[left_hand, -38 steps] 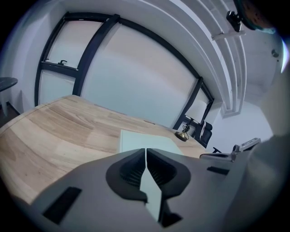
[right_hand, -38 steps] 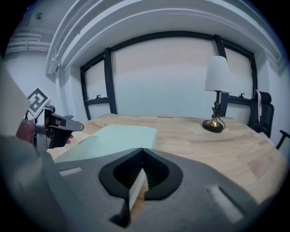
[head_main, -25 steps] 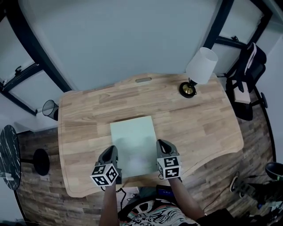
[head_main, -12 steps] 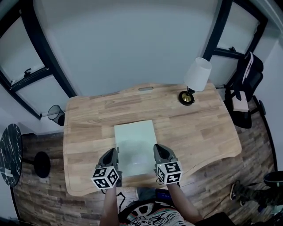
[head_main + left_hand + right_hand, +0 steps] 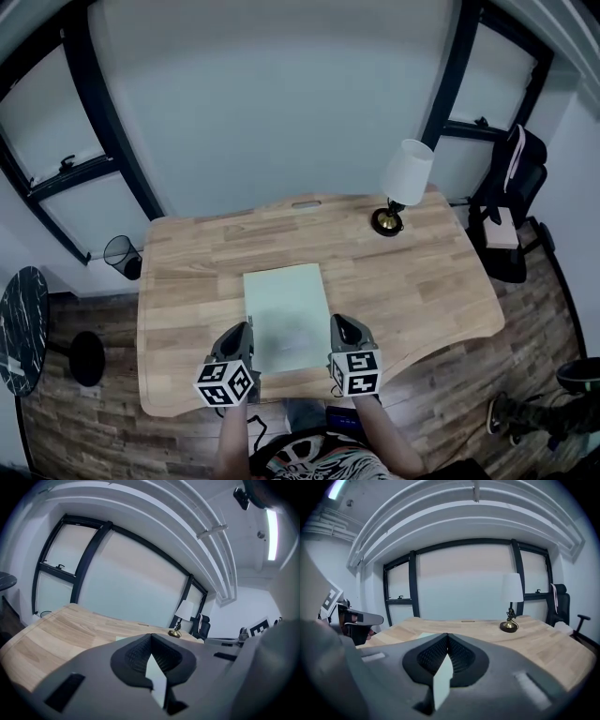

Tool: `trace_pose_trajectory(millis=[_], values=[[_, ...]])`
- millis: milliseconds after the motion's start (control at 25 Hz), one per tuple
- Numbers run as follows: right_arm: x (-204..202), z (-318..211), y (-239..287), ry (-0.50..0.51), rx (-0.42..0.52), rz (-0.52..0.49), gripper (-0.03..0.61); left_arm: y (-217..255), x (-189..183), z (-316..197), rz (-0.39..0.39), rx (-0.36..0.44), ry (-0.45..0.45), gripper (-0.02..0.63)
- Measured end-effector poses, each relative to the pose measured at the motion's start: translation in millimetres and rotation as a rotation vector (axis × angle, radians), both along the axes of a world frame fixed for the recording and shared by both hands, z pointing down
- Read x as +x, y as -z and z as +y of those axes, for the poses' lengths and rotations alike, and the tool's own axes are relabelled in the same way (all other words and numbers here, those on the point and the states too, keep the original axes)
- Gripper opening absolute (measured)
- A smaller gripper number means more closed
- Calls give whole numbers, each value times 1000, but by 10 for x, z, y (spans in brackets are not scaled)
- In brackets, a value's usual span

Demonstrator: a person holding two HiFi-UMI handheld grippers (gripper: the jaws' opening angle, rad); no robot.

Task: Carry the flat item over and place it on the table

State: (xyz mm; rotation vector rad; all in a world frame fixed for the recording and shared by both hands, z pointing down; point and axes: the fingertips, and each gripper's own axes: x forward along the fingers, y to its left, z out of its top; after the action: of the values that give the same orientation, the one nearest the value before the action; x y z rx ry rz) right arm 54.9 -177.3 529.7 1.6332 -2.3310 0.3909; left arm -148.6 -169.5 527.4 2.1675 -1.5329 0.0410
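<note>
A pale green flat sheet [image 5: 284, 314] lies over the middle of the wooden table [image 5: 412, 281], its near edge close to the table's front. My left gripper [image 5: 240, 330] is shut on its near left corner. My right gripper [image 5: 339, 324] is shut on the near right corner. In the left gripper view the sheet [image 5: 157, 679] shows edge-on as a pale wedge pinched between the dark pads [image 5: 136, 656]. The right gripper view shows the same: the sheet [image 5: 442, 680] sits clamped at the closed jaws. I cannot tell whether the sheet rests on the wood or hangs just above it.
A lamp [image 5: 406, 176] with a white shade and brass foot stands at the table's far right. A wire bin [image 5: 119, 253] sits on the floor at the left, beside a dark round side table [image 5: 19, 330]. A black chair [image 5: 507, 192] stands at the right.
The head view has drawn back, so the table looks smaller. Both grippers stay at the sheet's near corners, which sit a little closer to the table's front edge.
</note>
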Motion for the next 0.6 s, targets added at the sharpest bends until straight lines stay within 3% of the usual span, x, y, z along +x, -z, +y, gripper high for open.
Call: trace_pose_trajectory(millis=[320,600], values=[[29,125,99,-19,41,-16,5,158,6,85,121,18,-18,6],[53,144,123,-20,47,-9,5,140,-42,80,14,17,3,6]])
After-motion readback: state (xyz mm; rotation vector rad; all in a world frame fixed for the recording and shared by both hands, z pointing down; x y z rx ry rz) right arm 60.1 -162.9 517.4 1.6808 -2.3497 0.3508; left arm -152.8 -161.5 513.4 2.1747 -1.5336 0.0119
